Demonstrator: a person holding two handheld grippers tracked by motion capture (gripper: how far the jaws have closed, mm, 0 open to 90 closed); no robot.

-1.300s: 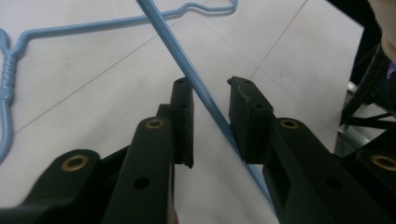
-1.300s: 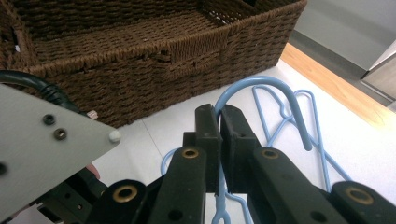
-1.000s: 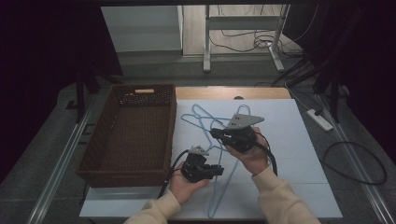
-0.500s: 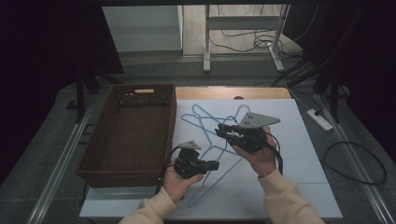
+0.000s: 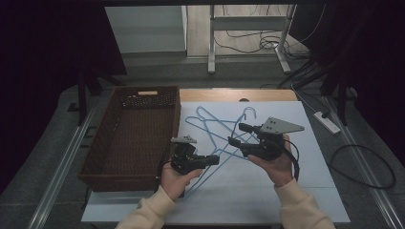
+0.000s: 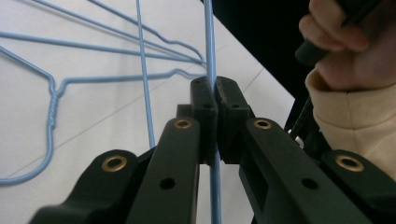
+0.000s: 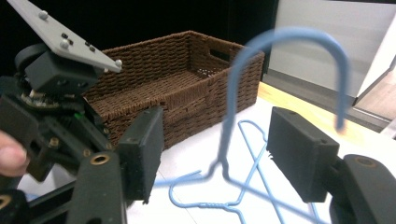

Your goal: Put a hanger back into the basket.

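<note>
Dim high view with black surroundings; nearest parts in both gripper views blur.

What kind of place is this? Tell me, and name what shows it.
Probably a lab or workshop recording station: a white-topped work table, loose black cables on the grey floor, a white power strip, and dark surroundings.

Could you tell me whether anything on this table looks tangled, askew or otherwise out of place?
Yes: the blue wire hangers lie crossed over one another beside the wicker basket, not stacked. One hanger is lifted askew, pinched in the left gripper; its hook stands between the right gripper's open fingers.
</note>
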